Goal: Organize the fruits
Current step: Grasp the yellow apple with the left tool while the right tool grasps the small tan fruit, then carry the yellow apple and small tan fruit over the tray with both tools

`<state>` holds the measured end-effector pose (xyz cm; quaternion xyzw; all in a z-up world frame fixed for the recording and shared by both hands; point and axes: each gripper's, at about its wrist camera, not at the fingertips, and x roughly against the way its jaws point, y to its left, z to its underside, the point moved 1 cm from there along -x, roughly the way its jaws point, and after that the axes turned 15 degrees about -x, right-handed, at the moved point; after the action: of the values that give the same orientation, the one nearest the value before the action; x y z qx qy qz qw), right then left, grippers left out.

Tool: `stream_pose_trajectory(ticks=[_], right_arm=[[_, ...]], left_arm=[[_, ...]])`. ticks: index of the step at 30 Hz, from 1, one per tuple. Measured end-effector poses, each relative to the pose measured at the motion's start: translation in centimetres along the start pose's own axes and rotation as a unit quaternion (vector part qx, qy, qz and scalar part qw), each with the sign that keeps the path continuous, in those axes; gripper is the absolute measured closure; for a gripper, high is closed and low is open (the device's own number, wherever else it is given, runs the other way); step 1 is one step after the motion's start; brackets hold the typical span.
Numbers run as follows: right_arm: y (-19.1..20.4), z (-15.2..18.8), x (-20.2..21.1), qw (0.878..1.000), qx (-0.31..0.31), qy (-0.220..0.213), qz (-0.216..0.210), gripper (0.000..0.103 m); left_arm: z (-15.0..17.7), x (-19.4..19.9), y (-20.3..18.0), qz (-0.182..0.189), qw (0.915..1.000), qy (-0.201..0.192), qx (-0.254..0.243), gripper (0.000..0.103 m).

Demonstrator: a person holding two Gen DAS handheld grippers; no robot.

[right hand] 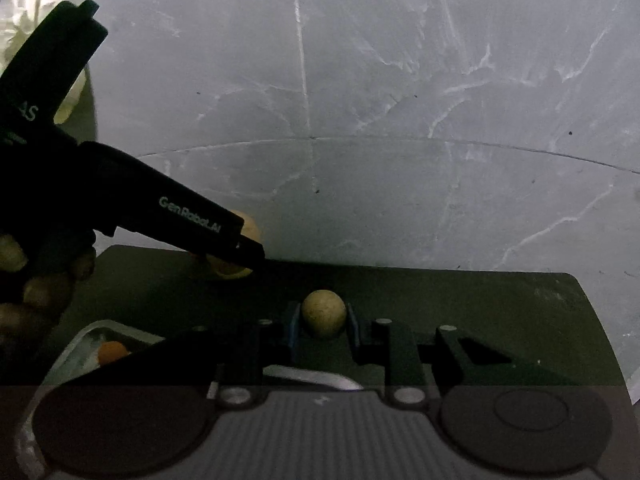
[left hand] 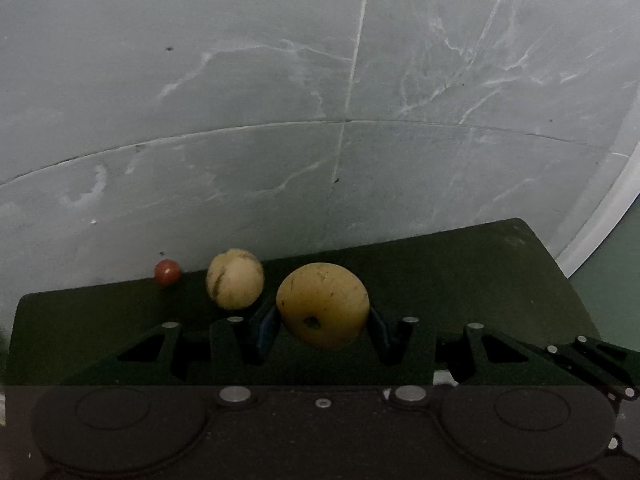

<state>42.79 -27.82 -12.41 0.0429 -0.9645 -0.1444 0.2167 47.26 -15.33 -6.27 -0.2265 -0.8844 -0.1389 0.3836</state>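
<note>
A large yellow fruit point(left hand: 322, 296) sits between the blue-padded fingers of my left gripper point(left hand: 322, 313), which is shut on it, low over a dark mat point(left hand: 460, 272). A pale cracked round fruit point(left hand: 235, 278) and a small red fruit point(left hand: 167, 272) lie on the mat to its left. In the right wrist view my right gripper point(right hand: 322, 310) is shut on a small tan round fruit point(right hand: 323, 320) over the same mat point(right hand: 480, 312). The left gripper's black body point(right hand: 180, 216) reaches in from the left, hiding most of the yellow fruit point(right hand: 228, 269).
A metal tray point(right hand: 78, 338) at the lower left of the right wrist view holds an orange fruit point(right hand: 112, 351). A person's hand point(right hand: 40, 284) holds the left gripper. Grey marble floor point(left hand: 280, 80) surrounds the mat. Something white point(right hand: 24, 12) lies at the far left.
</note>
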Motion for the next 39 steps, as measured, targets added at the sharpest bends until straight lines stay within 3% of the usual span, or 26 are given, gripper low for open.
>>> stream_pose_trajectory(ticks=[9, 18, 28, 39], right_arm=[[3.6, 2.1, 2.4, 1.0, -0.004, -0.002, 0.002, 0.076], [6.8, 4.8, 4.5, 1.0, -0.008, 0.002, 0.009, 0.076], [10.2, 7.8, 6.6, 1.0, -0.006, 0.02, 0.017, 0.076], [11.4, 9.9, 7.5, 0.998, -0.009, 0.046, 0.029, 0.076]], left_arm=[[3.5, 4.8, 1.2, 0.013, 0.9999, -0.004, -0.005, 0.054], [7.2, 7.2, 2.7, 0.03, 0.9993, 0.003, -0.021, 0.054], [10.9, 9.1, 4.6, 0.043, 0.999, 0.002, -0.011, 0.053], [14.2, 9.9, 5.6, 0.051, 0.9985, 0.016, 0.002, 0.053]])
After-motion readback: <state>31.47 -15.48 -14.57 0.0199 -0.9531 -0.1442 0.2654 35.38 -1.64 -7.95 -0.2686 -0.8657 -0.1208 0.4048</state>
